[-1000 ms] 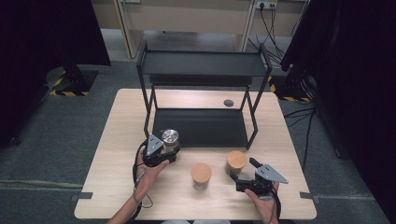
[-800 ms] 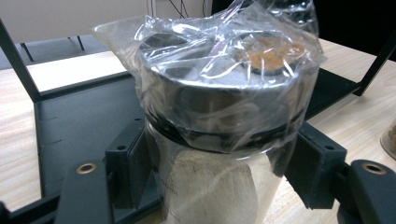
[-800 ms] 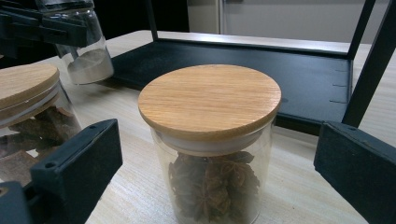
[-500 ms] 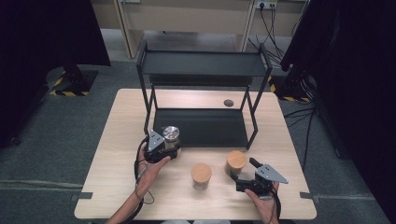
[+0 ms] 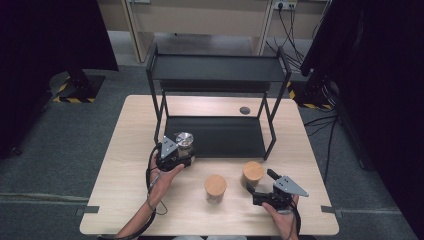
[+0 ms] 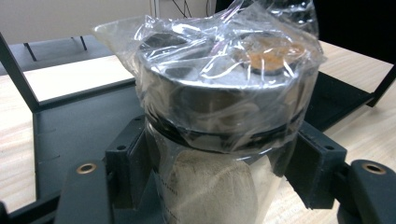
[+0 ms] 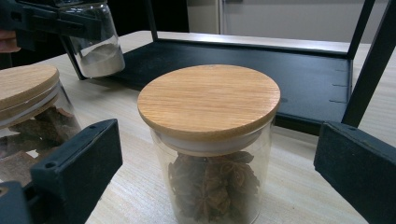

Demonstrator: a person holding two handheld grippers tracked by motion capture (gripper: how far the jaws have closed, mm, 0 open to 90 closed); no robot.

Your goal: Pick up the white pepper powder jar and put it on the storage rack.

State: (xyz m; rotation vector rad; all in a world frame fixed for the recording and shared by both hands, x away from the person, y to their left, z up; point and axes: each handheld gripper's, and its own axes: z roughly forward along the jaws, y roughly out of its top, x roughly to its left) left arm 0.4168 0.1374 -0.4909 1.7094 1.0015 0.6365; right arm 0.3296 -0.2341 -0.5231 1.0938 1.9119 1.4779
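Pinching a film-wrapped jar (image 5: 184, 142) at the rack's (image 5: 216, 135) front left corner, left gripper (image 5: 172, 156) jaws clamped just below the lid. Farther right, two wooden-lidded jars on the surface (image 5: 125, 165), the nearer (image 5: 215, 188) and the farther (image 5: 253, 174). Right gripper (image 5: 262, 192) jaws spread, facing the farther jar, not touching.

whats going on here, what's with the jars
A person at a wooden table holds a gripper in each hand. The left gripper is shut on a plastic-wrapped jar of pale powder, at the front left corner of a black two-tier rack. The right gripper is open, its jaws wide on either side of a wooden-lidded jar of star anise without touching it. A second wooden-lidded jar stands on the table between the hands.
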